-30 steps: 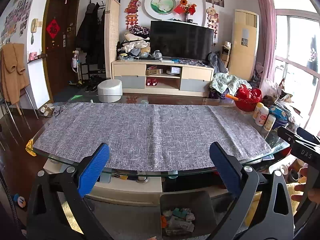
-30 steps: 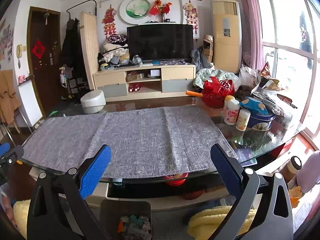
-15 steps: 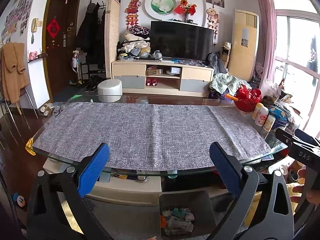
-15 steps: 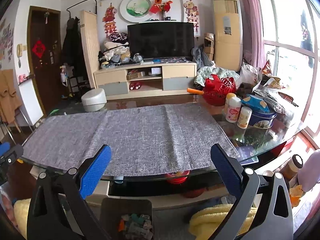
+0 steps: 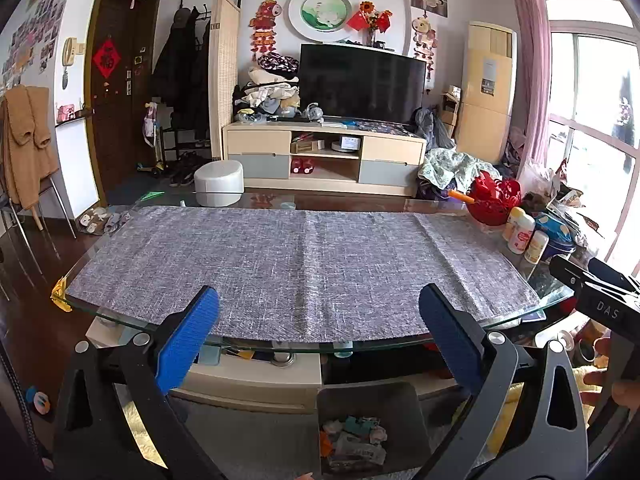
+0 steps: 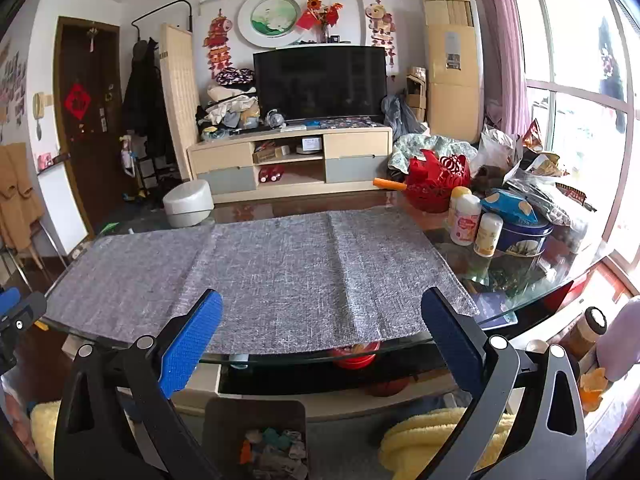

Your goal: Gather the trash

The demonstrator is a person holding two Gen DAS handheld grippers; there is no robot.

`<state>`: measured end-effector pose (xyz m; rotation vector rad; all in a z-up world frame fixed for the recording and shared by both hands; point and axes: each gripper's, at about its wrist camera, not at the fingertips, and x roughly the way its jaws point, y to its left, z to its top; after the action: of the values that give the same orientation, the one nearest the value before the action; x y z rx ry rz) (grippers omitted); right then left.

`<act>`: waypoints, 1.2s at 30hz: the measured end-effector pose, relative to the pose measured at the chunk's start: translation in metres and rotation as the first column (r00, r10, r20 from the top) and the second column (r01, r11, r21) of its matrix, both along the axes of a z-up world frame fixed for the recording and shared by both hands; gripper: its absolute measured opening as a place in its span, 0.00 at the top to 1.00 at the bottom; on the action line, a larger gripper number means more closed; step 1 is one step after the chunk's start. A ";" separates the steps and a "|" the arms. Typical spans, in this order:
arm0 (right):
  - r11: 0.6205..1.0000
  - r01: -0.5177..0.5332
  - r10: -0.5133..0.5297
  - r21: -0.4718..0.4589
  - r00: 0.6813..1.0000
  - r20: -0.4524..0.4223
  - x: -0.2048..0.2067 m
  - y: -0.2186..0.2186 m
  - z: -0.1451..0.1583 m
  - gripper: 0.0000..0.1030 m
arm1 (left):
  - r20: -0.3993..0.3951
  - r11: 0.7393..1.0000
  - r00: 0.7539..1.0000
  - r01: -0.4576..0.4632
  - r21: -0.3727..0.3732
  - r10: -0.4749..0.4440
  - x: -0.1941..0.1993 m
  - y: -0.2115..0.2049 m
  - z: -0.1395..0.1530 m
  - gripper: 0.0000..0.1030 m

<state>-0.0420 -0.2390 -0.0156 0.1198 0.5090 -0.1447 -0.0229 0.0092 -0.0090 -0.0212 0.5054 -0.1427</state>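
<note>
A grey bin (image 5: 372, 396) holding crumpled trash (image 5: 352, 440) stands on the floor below the table's near edge; it also shows in the right wrist view (image 6: 256, 412). A grey cloth (image 5: 304, 264) covers the glass table (image 5: 532, 280), with no trash showing on it. My left gripper (image 5: 320, 320) is open and empty, held above the bin before the table edge. My right gripper (image 6: 320, 320) is open and empty too, to the right of the left one; its body shows at the left wrist view's right edge (image 5: 596, 300).
At the table's right end stand a red basket (image 6: 436, 184), white bottles (image 6: 464, 220), a blue tin (image 6: 520, 232) and bags of snacks (image 6: 540, 168). A yellow towel (image 6: 424, 436) lies on the floor by the bin. A TV cabinet (image 5: 324, 156) stands behind.
Both grippers have drifted slightly back and up from the table; the view has shifted a little. Both stay open and empty.
</note>
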 end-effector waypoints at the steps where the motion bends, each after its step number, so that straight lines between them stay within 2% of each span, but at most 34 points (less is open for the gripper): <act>1: 1.000 0.000 0.000 0.000 1.000 -0.002 0.000 0.000 0.000 0.03 | 0.000 1.000 1.000 0.002 -0.001 -0.002 0.000 0.000 0.001 0.08; 36: 1.000 0.024 -0.024 0.003 1.000 -0.006 -0.003 0.005 0.000 0.03 | 0.006 1.000 1.000 0.002 -0.001 -0.002 -0.003 0.000 0.005 0.08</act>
<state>-0.0445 -0.2335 -0.0151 0.1290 0.5142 -0.1680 -0.0254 0.0094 -0.0038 -0.0212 0.4992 -0.1451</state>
